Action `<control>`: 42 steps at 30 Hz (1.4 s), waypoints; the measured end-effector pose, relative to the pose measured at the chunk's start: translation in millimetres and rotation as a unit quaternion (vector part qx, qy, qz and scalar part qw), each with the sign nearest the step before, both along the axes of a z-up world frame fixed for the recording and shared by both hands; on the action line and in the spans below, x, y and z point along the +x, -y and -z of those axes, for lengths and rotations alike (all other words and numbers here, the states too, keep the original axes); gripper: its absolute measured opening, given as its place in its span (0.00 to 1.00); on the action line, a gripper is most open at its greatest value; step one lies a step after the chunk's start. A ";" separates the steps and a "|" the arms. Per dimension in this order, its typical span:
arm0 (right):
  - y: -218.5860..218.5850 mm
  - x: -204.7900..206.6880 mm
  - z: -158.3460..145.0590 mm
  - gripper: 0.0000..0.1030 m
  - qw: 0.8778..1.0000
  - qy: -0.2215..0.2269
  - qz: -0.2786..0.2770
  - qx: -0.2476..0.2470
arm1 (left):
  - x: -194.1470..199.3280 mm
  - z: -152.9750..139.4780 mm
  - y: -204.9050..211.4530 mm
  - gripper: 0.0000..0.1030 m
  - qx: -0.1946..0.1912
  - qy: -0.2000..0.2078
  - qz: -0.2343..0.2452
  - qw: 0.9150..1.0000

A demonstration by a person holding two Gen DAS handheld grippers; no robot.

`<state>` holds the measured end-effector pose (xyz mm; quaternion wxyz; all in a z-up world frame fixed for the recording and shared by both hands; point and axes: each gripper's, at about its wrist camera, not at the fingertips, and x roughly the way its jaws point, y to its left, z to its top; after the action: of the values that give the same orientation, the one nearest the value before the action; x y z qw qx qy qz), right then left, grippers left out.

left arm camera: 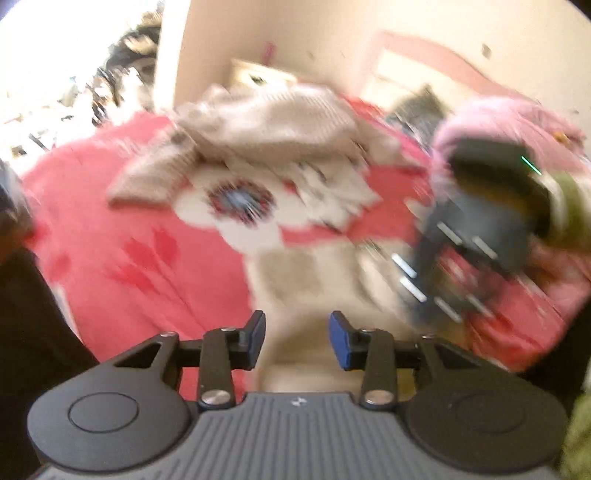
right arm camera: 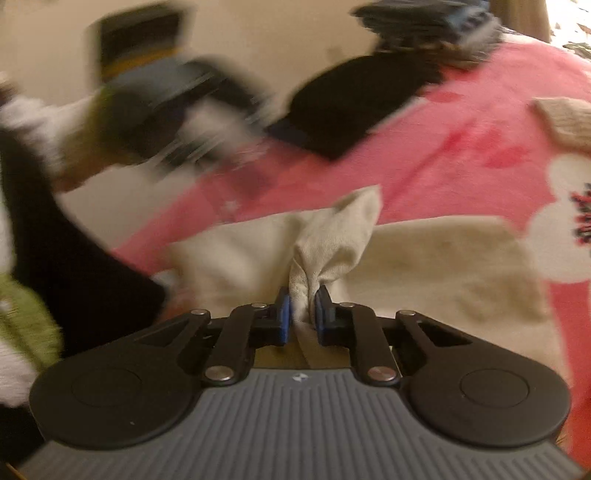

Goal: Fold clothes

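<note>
Your right gripper (right arm camera: 303,314) is pinched tight on a bunched edge of the cream garment (right arm camera: 424,258), which lies spread across the pink blanket (right arm camera: 424,155) right in front of you; the cloth rises in a peak out of the jaws. Your left gripper (left arm camera: 297,332) stands partly open with nothing between its pads, poised above the near part of the same cream cloth. As for progress, you look to be early in folding this piece: it lies mostly flat and only one edge is gathered, so the fold itself has yet to be made. A dark folded piece (right arm camera: 354,107) and a dark stack (right arm camera: 432,26) beyond it suggest some items are already done. A beige knit (left arm camera: 266,122) heaped farther up the blanket looks unfolded and probably waits its turn. Both views are blurred, so finer detail is uncertain.
</note>
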<state>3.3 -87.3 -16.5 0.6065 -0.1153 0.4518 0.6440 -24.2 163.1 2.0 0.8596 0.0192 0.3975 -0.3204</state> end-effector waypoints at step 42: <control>47.6 -132.9 -0.4 0.11 0.998 -0.025 -0.054 -0.017 | 109.5 46.3 196.4 0.13 0.096 -0.066 0.179 0.977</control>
<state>-129.7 -134.8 -16.1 0.5573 -0.1338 0.4706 0.6709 85.3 -33.3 -44.2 0.7543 0.1514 0.4723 -0.4302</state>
